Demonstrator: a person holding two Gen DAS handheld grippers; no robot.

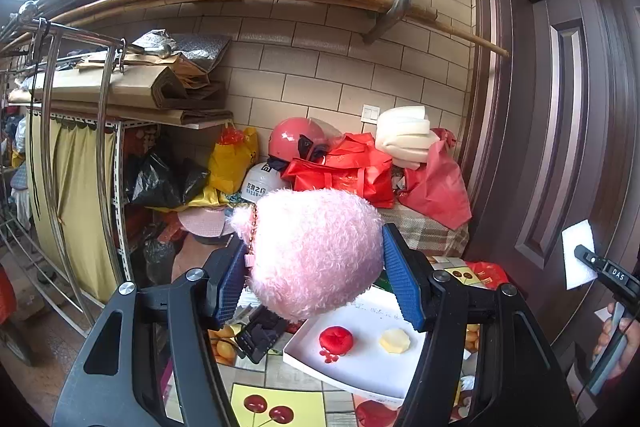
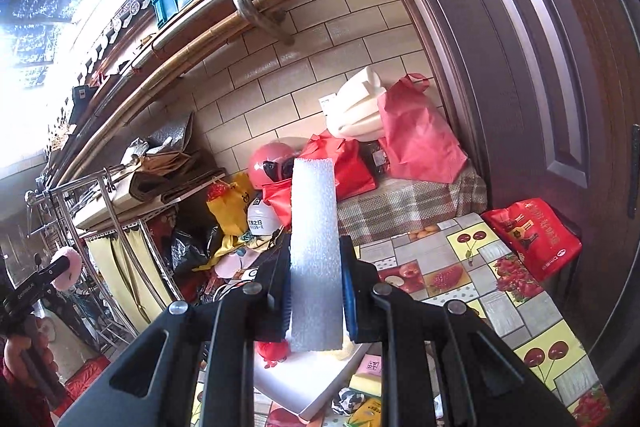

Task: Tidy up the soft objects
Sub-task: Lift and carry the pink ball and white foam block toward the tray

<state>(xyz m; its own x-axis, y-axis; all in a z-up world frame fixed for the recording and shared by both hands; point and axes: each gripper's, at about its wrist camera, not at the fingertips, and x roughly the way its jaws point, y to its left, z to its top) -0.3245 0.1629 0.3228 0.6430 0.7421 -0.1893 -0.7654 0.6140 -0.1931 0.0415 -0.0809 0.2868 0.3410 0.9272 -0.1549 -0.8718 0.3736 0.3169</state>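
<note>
My left gripper (image 1: 316, 267) is shut on a fluffy pink plush toy (image 1: 316, 251) with a bead chain and holds it in the air above a white tray (image 1: 360, 363). In the tray lie a red soft ball (image 1: 336, 339) and a pale yellow soft piece (image 1: 394, 340). My right gripper (image 2: 316, 291) is shut on an upright white foam strip (image 2: 314, 251), held above the same tray (image 2: 296, 383). The right gripper with the foam also shows at the right edge of the left wrist view (image 1: 578, 254). The left gripper with the pink toy shows far left in the right wrist view (image 2: 66, 267).
The table has a fruit-patterned cloth (image 2: 460, 267). A red bag (image 2: 534, 237) sits at its far right corner. Behind stand red bags (image 1: 352, 171), helmets (image 1: 294, 139), foam blocks (image 1: 404, 137), a metal rack (image 1: 76, 147) and a brown door (image 1: 560, 107). Small packets (image 2: 368, 387) lie beside the tray.
</note>
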